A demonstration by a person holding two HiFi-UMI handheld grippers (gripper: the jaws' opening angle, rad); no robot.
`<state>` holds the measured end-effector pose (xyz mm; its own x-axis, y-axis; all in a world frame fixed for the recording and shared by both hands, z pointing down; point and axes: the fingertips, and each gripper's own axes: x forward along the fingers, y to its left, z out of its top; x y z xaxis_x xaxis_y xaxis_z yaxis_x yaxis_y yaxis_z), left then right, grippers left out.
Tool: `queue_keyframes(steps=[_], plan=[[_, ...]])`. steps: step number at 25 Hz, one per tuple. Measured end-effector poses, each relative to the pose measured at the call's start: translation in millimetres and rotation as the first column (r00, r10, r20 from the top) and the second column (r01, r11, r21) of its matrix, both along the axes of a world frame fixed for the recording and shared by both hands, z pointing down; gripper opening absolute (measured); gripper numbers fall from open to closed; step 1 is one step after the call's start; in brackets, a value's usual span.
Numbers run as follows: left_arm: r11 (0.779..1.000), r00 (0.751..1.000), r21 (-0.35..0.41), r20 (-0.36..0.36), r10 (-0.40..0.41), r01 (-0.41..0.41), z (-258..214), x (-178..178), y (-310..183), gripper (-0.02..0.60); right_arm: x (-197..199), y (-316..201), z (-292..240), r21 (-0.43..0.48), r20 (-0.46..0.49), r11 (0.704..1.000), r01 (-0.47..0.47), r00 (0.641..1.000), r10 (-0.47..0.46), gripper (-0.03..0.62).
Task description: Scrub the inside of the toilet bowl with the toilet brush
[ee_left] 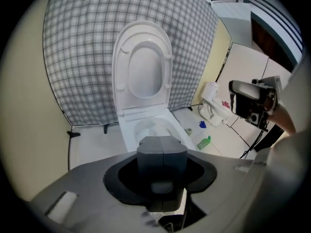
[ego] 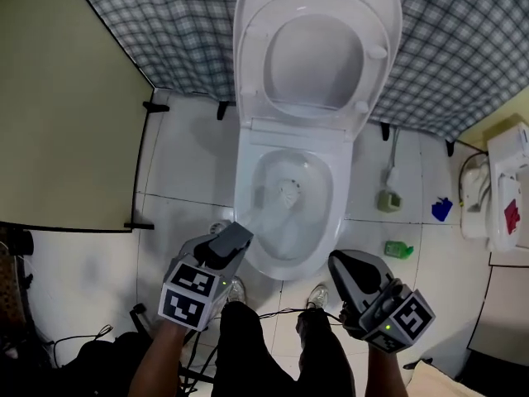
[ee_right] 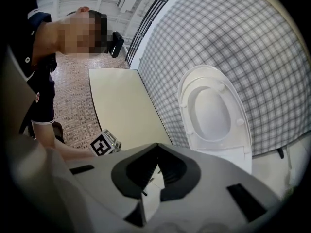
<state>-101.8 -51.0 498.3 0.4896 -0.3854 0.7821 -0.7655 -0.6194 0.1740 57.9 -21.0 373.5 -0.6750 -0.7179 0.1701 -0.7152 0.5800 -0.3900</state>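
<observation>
Toilet (ego: 293, 135) dead ahead, seat (ego: 250, 64) and lid (ego: 314, 56) tipped up against the plaid cloth (ego: 149, 31) at the far side, bowl (ego: 289, 193) wide open. The brush (ego: 392, 176) stands in its holder (ego: 389, 202) on the floor just right of the toilet, untouched and well apart from both grippers. The left gripper (ego: 237, 235) hovers over the near left rim of the bowl, angled downward. Its own view shows the jaws clenched together, only a seam between them, gripping nothing. The right gripper (ego: 351, 275) hangs at the near right of the bowl, above the tiles. Its jaws look spread, ribbed pads showing, nothing between them. A green bottle (ego: 398, 249) lies on the floor between the right gripper and the brush. A beige panel (ego: 66, 98) fills the left side. The person's feet are planted at the near base of the toilet.
</observation>
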Motion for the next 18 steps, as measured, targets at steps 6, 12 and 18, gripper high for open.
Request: queue_keyframes(steps=[6, 12, 18], plan=[[0.993, 0.995, 0.066, 0.026, -0.096, 0.095, -55, -60, 10, 0.179, -31, -5, -23, 0.029, 0.017, 0.999, 0.036, 0.999, -0.036, 0.0], [0.976, 0.976, 0.067, 0.056, -0.211, 0.207, -63, -119, 23, 0.179, -60, -11, -31, 0.049, 0.015, 0.995, 0.081, 0.997, -0.082, 0.0], [0.965, 0.948, 0.044, 0.184, -0.261, 0.257, -17, -168, 43, 0.179, -75, -7, -18, 0.024, 0.006, 0.995, 0.101, 0.995, -0.101, 0.0]])
